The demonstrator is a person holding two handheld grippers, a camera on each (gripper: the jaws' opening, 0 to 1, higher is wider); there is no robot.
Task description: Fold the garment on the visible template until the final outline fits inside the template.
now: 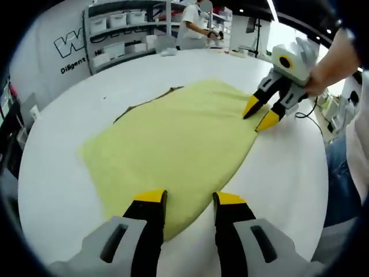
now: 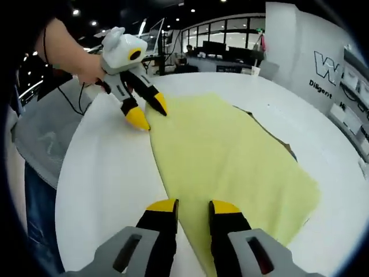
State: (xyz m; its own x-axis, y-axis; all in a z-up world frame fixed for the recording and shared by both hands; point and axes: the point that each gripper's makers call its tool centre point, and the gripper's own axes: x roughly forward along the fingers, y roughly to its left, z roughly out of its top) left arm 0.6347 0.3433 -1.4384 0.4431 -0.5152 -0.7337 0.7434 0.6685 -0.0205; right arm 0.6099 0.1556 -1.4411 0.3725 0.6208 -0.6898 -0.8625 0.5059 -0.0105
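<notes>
A pale yellow garment (image 1: 184, 133) lies flat on the round white table (image 1: 63, 173). A dark brown template (image 1: 144, 104) peeks out along the garment's far edge, also visible as the template (image 2: 271, 135) in the right gripper view. My left gripper (image 1: 187, 197) hovers open over the garment's near edge, with cloth visible below the gap. My right gripper (image 1: 259, 115) is open, its yellow tips down at the garment's right edge. In the right gripper view the right gripper (image 2: 193, 205) straddles the garment (image 2: 230, 156) border, and the left gripper (image 2: 149, 112) stands open at the far corner.
A person's hand (image 1: 323, 75) holds the right gripper, and a thin black cable (image 1: 308, 115) trails on the table beside it. Shelves with white bins (image 1: 121, 29) and a person (image 1: 193, 23) stand behind the table. A chair (image 2: 40, 138) sits at the table's edge.
</notes>
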